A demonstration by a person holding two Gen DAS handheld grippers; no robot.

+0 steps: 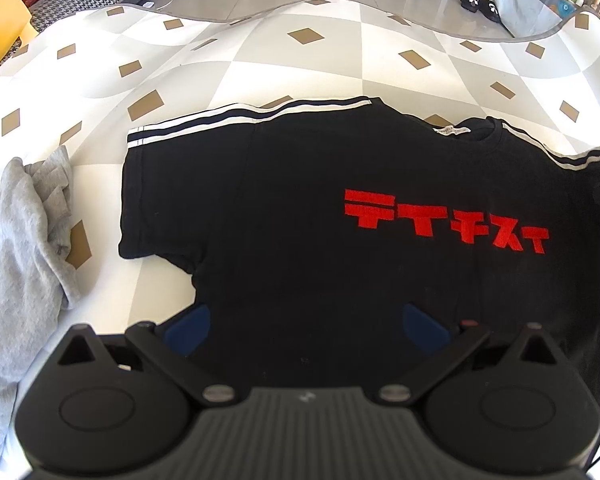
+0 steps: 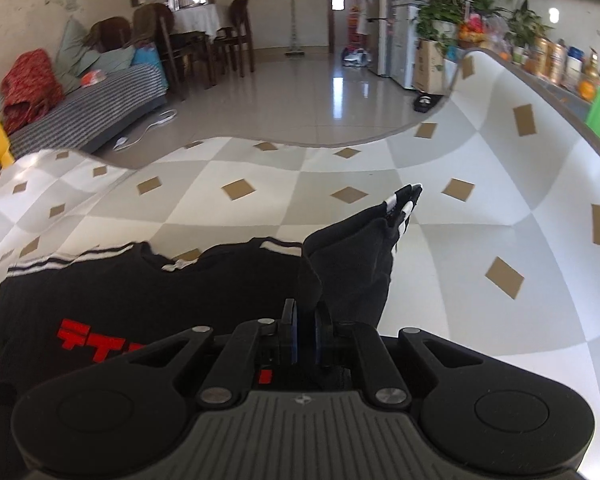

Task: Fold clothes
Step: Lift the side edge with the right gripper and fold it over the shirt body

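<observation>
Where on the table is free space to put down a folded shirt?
Free: the table cover beyond the black shirt, and the patch right of its lifted sleeve. Crowded: the near left, where the grey garment lies.

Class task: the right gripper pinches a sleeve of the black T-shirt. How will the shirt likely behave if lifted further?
The black T-shirt is probably floppy: its sleeve already drapes from the right gripper. It looks light, thin knit. The body would likely drag across the tablecloth, not rise flat.
</observation>
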